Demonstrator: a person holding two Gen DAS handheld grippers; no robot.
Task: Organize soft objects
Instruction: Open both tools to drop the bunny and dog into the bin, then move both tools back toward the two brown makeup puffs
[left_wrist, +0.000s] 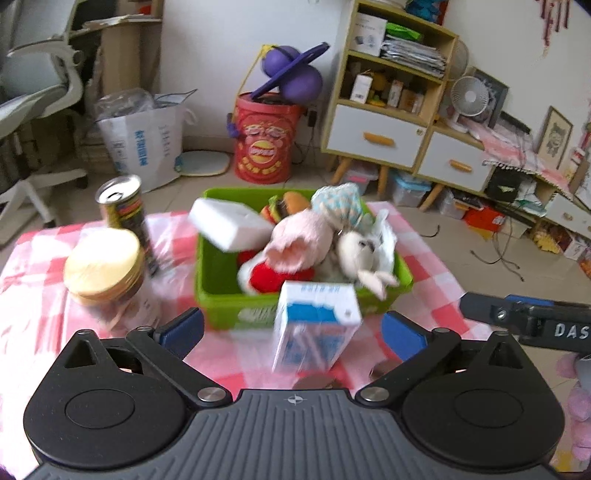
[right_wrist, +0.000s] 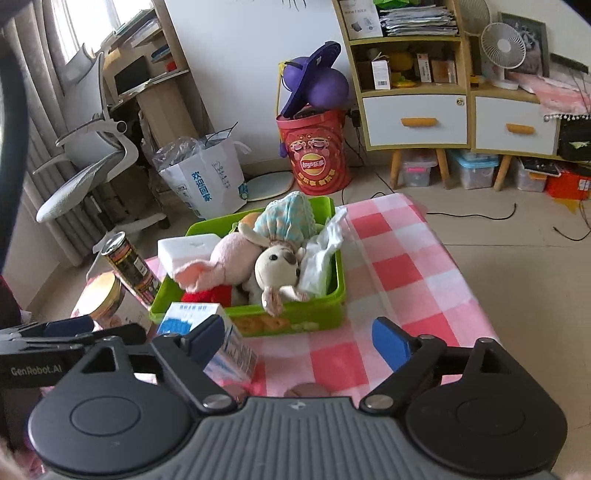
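Note:
A green bin (left_wrist: 218, 280) (right_wrist: 325, 317) on the pink checked cloth holds soft things: a pink plush (left_wrist: 295, 240) (right_wrist: 229, 262), a cream plush animal (left_wrist: 360, 254) (right_wrist: 275, 267), a blue-and-cream knitted piece (left_wrist: 338, 201) (right_wrist: 288, 218), a white foam block (left_wrist: 229, 223) (right_wrist: 184, 247), a red plush (left_wrist: 273, 277) and white tissue (right_wrist: 321, 254). My left gripper (left_wrist: 291, 332) is open, just in front of the bin, with a blue-and-white carton (left_wrist: 316, 325) standing between its fingers, not gripped. My right gripper (right_wrist: 299, 339) is open and empty in front of the bin.
A tall can (left_wrist: 127, 206) (right_wrist: 129, 266) and a lidded round jar (left_wrist: 105, 266) (right_wrist: 107, 299) stand left of the bin. The carton (right_wrist: 218, 339) sits by my right gripper's left finger. The table edge (right_wrist: 454, 266) drops to the floor on the right. A pink plush (left_wrist: 580, 398) lies at the far right.

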